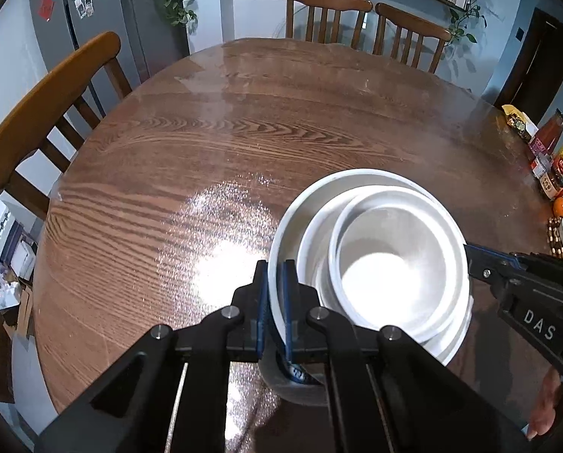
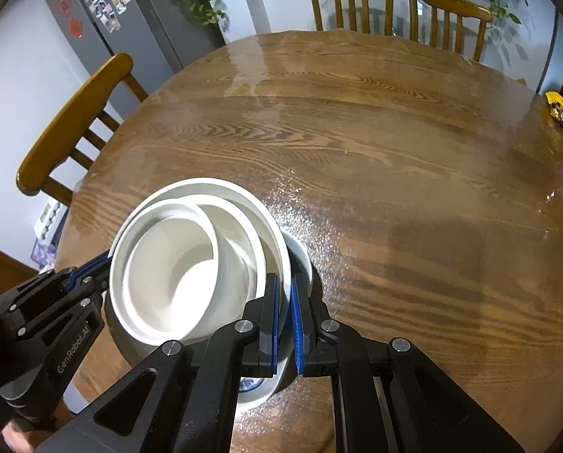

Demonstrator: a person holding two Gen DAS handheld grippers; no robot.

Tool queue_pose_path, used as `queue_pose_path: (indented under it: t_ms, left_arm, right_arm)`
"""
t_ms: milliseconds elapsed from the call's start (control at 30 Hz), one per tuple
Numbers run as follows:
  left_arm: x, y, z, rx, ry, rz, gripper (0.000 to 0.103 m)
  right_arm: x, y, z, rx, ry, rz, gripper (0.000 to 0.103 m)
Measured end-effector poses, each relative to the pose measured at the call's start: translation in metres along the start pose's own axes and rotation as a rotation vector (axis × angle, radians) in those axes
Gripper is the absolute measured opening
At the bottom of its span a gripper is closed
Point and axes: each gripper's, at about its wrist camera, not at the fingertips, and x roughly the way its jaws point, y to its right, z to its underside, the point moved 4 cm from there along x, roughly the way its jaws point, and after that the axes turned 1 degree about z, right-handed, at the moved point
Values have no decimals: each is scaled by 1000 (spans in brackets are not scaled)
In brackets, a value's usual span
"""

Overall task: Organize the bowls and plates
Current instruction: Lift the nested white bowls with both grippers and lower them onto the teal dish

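Several white bowls are nested into one stack (image 1: 387,264) over the near part of the round wooden table (image 1: 243,132). The biggest bowl's rim (image 1: 293,204) rings the smaller ones, and a bowl underside with a blue mark (image 1: 296,373) shows below. My left gripper (image 1: 276,268) is shut on the stack's left rim. In the right wrist view the same stack (image 2: 176,264) sits at lower left, with my right gripper (image 2: 285,283) shut on its right rim. Each gripper also appears in the other's view: right gripper (image 1: 470,260), left gripper (image 2: 104,264). Whether the stack touches the table is hidden.
Jars, bottles and an orange (image 1: 560,205) crowd the table's right edge, beside a yellow packet (image 2: 562,111). Wooden chairs stand at the left (image 1: 47,105) and the far side (image 1: 326,11). A grey fridge (image 1: 89,19) is at back left. A hand (image 1: 545,407) holds the right gripper.
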Motion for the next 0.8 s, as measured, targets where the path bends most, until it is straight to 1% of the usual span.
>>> queue_pose_path:
  t_ms: [100, 367, 600, 800]
  left_arm:
    - [2, 3, -6, 15, 12, -20, 2]
    - [13, 6, -24, 11, 46, -38, 2]
    - [18, 8, -33, 6, 54, -32, 2]
    - [18, 8, -33, 7, 53, -28, 2]
  right_arm:
    - [4, 3, -7, 16, -5, 9, 11]
    - [10, 4, -24, 28, 45, 66, 11]
    - [13, 9, -31, 49, 52, 59, 11]
    - [13, 10, -31, 54, 49, 47, 11]
